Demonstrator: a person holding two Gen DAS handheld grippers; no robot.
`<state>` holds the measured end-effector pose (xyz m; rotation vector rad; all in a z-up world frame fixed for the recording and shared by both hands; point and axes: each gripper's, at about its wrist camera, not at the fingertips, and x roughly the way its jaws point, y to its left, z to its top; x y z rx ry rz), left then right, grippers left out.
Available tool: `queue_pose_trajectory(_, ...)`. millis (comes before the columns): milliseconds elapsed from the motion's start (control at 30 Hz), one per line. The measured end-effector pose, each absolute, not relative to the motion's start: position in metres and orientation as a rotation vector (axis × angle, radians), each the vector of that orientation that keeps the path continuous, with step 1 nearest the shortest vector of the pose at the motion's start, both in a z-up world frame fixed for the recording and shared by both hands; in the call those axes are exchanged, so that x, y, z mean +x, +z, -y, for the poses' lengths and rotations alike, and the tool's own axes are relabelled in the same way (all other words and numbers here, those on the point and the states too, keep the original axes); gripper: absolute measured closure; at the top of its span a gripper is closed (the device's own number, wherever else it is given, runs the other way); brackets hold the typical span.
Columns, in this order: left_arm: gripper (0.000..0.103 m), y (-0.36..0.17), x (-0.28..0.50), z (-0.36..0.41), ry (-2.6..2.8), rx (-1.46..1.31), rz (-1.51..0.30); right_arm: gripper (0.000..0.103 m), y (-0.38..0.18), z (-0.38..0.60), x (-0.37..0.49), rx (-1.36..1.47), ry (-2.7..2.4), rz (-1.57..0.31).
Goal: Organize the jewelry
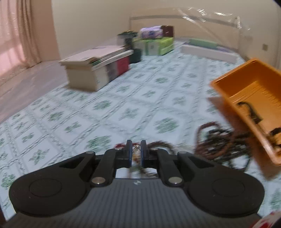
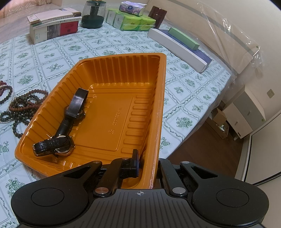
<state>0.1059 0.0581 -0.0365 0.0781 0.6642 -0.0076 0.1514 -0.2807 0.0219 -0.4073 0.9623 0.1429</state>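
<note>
My left gripper (image 1: pixel 136 150) is shut on a small pale beaded piece of jewelry (image 1: pixel 135 155), blurred, a little above the floral tablecloth. Red and brown bead strands trail at either side of its fingers. A tangle of dark and brown bead strings (image 1: pixel 219 140) (image 2: pixel 22 105) lies on the cloth beside the orange plastic tray (image 1: pixel 233 71) (image 2: pixel 123 55). My right gripper (image 2: pixel 147 157) is shut on the tray's near wall, one finger inside and the other hidden behind the wall. In the tray lie two black-strapped watches (image 2: pixel 52 144) (image 2: pixel 77 103).
At the back of the table stand a stack of books (image 2: pixel 52 26), a dark glass jar (image 2: pixel 93 15), green tissue packs (image 2: pixel 131 21), a brown container (image 2: pixel 157 14) and long flat boxes (image 2: pixel 175 47). The table edge (image 2: pixel 202 126) drops to wooden floor at right.
</note>
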Motion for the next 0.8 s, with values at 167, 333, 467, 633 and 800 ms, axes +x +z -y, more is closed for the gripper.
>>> queue_pose_trajectory(167,0.095,-0.019,0.100,-0.020,-0.146,0.053,-0.637,0.099,0.022,0.281,0.151,-0.406,0.142,-0.961)
queue_pose_trajectory(333,0.095,-0.007,0.096,0.024,-0.296,0.036,-0.619,0.099,0.022,0.280,0.151,-0.406,0.142,-0.961)
queue_pose_trajectory(467,0.095,-0.006,0.092,0.057,-0.383,0.053,-0.616,0.099,0.022,0.281,0.151,-0.406,0.143,-0.960)
queue_pose_trajectory(633,0.095,-0.010,0.089,0.085,-0.456,0.072,-0.622,0.099,0.022,0.281,0.152,-0.404,0.142,-0.960)
queue_pose_trajectory(800,0.095,-0.017,0.086,0.103,-0.500,0.090,-0.635,0.099,0.022,0.280,0.152,-0.402,0.142,-0.959)
